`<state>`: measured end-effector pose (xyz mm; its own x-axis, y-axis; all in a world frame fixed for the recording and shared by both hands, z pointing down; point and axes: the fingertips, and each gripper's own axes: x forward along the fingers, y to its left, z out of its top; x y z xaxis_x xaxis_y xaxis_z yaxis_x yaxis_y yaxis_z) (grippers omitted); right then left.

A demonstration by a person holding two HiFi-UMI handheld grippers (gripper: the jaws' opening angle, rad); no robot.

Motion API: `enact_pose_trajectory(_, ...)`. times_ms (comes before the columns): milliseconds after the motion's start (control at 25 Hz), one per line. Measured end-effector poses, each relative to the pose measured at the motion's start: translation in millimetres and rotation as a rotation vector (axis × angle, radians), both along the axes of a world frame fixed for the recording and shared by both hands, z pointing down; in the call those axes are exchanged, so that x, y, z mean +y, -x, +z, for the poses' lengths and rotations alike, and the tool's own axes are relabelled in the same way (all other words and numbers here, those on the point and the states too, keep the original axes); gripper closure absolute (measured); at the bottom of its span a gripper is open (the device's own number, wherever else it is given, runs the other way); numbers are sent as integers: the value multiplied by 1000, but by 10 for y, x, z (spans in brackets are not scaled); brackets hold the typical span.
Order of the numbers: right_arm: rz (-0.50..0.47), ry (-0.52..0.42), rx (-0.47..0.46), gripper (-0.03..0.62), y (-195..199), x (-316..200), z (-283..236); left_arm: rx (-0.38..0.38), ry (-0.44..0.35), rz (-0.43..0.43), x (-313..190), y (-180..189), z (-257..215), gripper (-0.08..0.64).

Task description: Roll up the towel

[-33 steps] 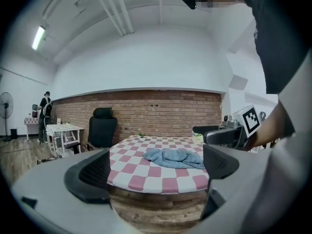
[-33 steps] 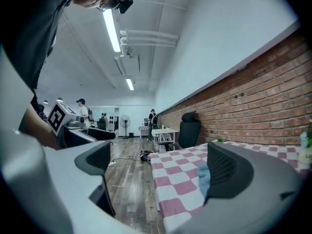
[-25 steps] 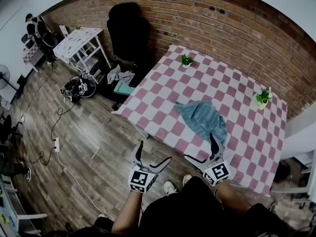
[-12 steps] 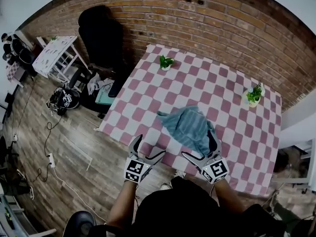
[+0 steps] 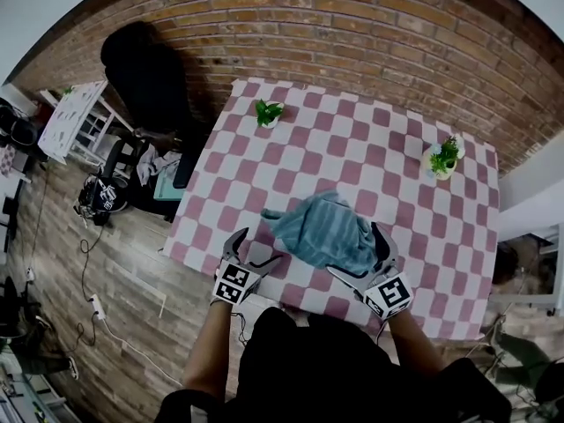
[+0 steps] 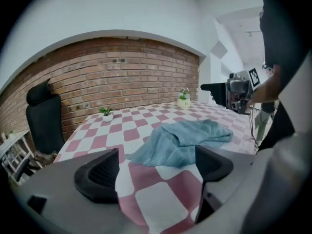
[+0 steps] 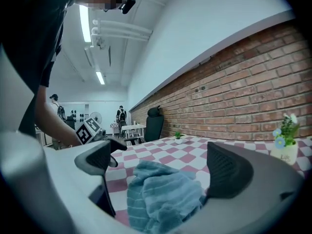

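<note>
A crumpled blue-grey towel (image 5: 324, 243) lies near the front edge of the pink-and-white checked table (image 5: 291, 157). My left gripper (image 5: 257, 249) hovers over the cloth just left of the towel's near corner. Its jaws have just been closing a little, stand wide and have only tablecloth between them. In the left gripper view the towel (image 6: 183, 143) lies just beyond the left gripper (image 6: 156, 168). My right gripper (image 5: 357, 254) is open at the towel's right side. In the right gripper view the towel (image 7: 163, 199) bunches low between the jaws of the right gripper (image 7: 161, 167), and the pads do not press it.
Two small potted plants (image 5: 267, 113) (image 5: 441, 159) stand at the table's far corners, with a brick wall behind them. A black office chair (image 5: 145, 77), a white side table (image 5: 75, 117) and floor clutter (image 5: 106, 196) are to the left.
Both grippers have come forward from off the table's near edge to either side of the towel. The left one has dropped lower and its jaws have narrowed slightly.
</note>
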<state>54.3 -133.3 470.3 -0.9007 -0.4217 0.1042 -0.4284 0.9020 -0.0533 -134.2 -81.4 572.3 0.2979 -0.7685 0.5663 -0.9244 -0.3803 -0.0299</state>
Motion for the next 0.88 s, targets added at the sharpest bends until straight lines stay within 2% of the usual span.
enact_pose_trajectory(160, 40, 8, 28, 2, 29, -108, 58, -101, 85, 158, -176, 165, 235, 102)
enact_pose_trajectory(400, 143, 28, 22, 2, 210, -154, 6, -347, 175, 486, -404, 388, 491, 163)
enact_pose_trajectory(600, 166, 64, 29, 2, 467, -63, 35, -541, 234, 745, -485, 525, 728, 220)
enact_pose_trajectory(680, 171, 84, 51, 2, 535, -38, 69, -557, 249, 806, -522, 536, 788, 242)
enact_pose_trajectory(760, 176, 97, 84, 2, 579, -48, 97, -537, 258, 848, -571, 521, 804, 249)
enact_pose_trajectory(880, 187, 94, 60, 2, 651, -90, 54, -533, 261, 916, -636, 489, 812, 269)
